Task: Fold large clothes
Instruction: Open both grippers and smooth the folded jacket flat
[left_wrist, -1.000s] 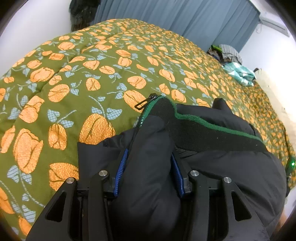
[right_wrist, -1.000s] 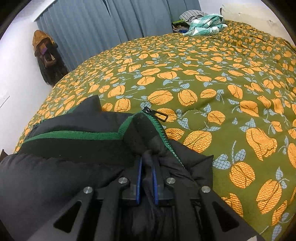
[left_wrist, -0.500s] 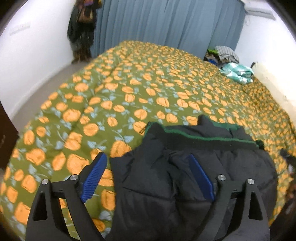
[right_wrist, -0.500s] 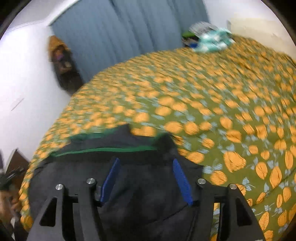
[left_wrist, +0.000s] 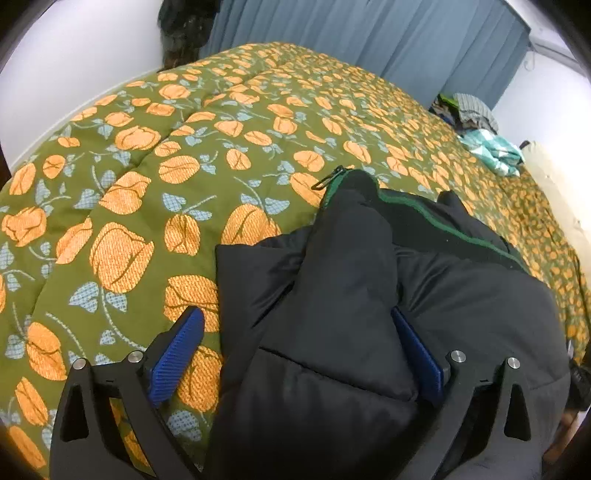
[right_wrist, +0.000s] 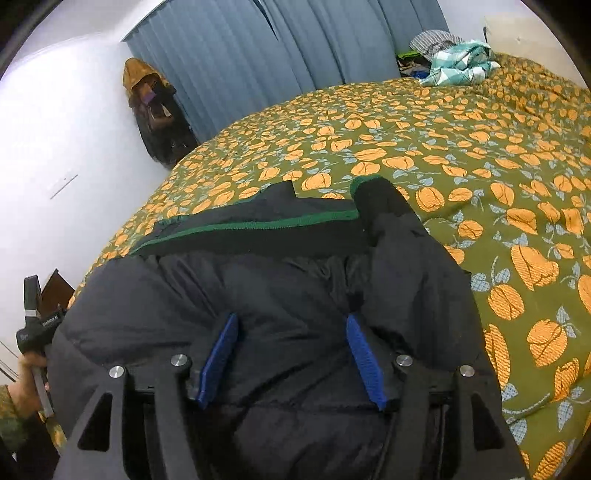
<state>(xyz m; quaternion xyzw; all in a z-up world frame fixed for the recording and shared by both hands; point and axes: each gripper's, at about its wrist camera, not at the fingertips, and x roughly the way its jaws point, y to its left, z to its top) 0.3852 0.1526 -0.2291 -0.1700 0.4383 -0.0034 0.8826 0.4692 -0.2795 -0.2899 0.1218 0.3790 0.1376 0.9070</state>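
A black padded jacket (left_wrist: 369, 314) with a green-edged collar lies bunched at the near edge of the bed, on the green quilt (left_wrist: 184, 147) printed with orange flowers. The left gripper (left_wrist: 301, 354) has just let its fingers spread wide, one over the quilt, the other against the jacket's fold. The right gripper (right_wrist: 291, 360) stands with its fingers parted over the padding, pinching nothing.

Bed (left_wrist: 155, 155) (floral quilt): black jacket (left_wrist: 351, 295) near, clothes heap (right_wrist: 454, 62) far
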